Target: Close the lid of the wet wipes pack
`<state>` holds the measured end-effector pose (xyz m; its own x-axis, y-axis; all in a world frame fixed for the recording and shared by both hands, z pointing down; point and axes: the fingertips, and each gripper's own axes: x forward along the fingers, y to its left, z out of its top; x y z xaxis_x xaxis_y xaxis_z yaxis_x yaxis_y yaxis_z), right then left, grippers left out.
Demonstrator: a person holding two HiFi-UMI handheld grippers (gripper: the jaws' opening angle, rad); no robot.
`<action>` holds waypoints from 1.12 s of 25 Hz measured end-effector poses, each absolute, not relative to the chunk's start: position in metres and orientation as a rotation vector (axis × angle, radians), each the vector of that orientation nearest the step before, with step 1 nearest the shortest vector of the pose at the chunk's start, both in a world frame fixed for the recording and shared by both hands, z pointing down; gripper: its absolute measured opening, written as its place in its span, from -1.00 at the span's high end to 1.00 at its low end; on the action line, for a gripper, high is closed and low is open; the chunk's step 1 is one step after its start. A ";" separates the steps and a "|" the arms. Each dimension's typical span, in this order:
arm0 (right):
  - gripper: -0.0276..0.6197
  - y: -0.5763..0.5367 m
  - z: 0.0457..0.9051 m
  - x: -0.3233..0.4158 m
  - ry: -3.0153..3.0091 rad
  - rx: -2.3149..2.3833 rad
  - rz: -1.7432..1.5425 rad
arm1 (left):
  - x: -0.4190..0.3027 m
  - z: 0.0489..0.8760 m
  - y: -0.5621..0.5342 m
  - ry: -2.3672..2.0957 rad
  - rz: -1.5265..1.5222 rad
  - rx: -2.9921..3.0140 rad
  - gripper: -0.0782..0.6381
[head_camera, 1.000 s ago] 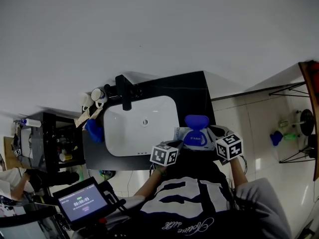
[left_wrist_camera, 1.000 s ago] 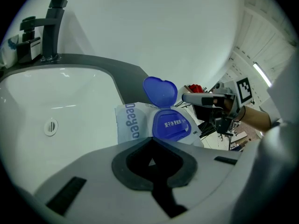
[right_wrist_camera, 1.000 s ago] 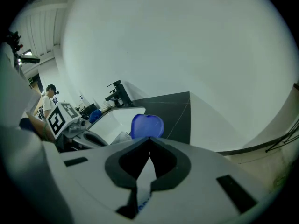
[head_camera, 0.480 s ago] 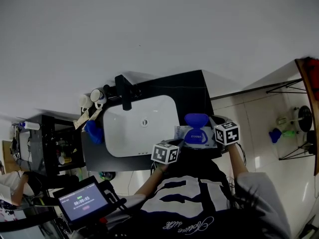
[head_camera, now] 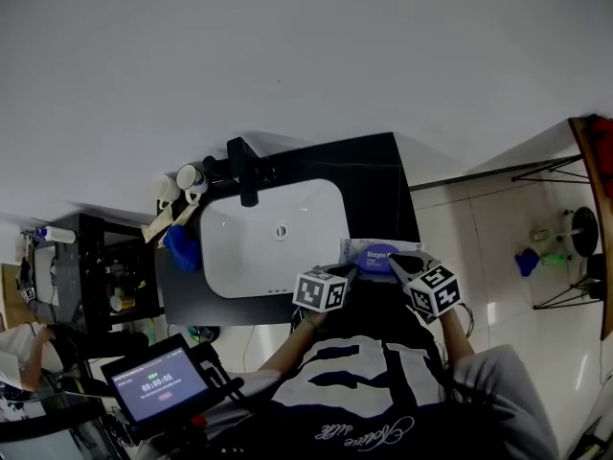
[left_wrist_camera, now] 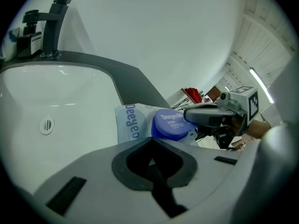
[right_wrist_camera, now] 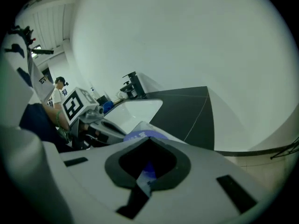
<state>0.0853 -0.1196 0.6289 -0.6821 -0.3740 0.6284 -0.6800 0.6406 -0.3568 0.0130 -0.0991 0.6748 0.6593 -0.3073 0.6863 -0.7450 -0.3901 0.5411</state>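
Blue lid, lying flat on the wet wipes pack. Pack sits at the near edge of the black worktop, towards its near right corner, beside the white sink. Right tool: pressed together, tip over the lid's edge. Left tool: pressed together, empty, just beside the pack.

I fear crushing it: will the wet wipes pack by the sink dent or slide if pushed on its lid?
The wet wipes pack looks like a soft film pouch, so it probably dents under pressure. Its blue lid looks rigid, likely spreading the load. On the smooth counter it may slide.
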 end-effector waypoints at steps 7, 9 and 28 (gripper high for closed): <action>0.92 -0.093 0.655 0.071 -2.181 0.780 0.591 | 0.012 0.676 -0.093 -0.816 0.625 1.999 0.78; 0.92 -0.093 0.659 0.071 -2.131 0.788 0.584 | 0.011 0.672 -0.093 -0.817 0.615 2.017 0.78; 0.92 -0.084 0.622 0.055 -2.138 1.279 0.831 | -0.035 0.586 -0.097 -0.815 0.356 2.228 0.78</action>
